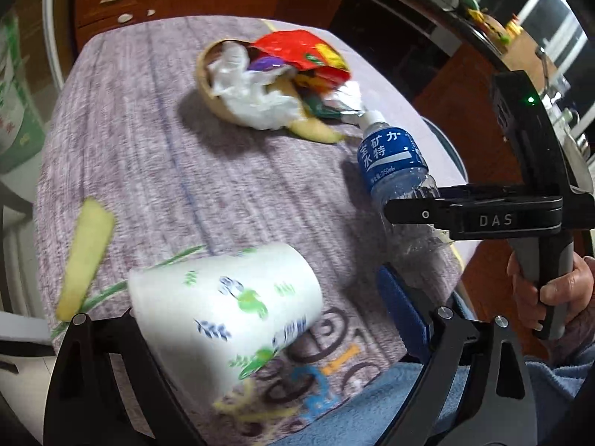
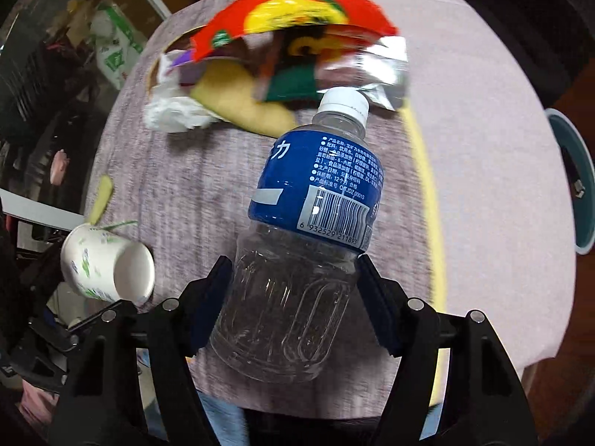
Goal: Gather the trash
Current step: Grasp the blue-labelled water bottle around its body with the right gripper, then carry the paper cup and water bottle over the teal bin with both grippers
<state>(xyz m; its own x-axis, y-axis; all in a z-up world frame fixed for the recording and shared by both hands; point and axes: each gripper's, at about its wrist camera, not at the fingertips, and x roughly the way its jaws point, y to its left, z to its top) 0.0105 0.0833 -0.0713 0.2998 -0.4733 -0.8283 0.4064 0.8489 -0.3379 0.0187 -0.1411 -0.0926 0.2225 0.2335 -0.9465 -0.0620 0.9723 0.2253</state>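
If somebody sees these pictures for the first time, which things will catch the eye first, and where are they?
First the clear bottle with its blue label, between the pads of the right gripper near the table's front edge. Next, the white paper cup with green and blue leaf prints, lying on its side at the left gripper. Behind them, a red snack wrapper tops a heap of trash on the purple tablecloth.

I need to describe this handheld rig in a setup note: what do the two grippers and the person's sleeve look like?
Both grippers are black, with angular frames joined by silver round-headed pins. The left gripper has blue ribbed pads on its fingers. The right gripper carries white "DAS" lettering, a grey handle and a small green light above. Its fingers are faced in blue too. The sleeve is light blue. No cables show.
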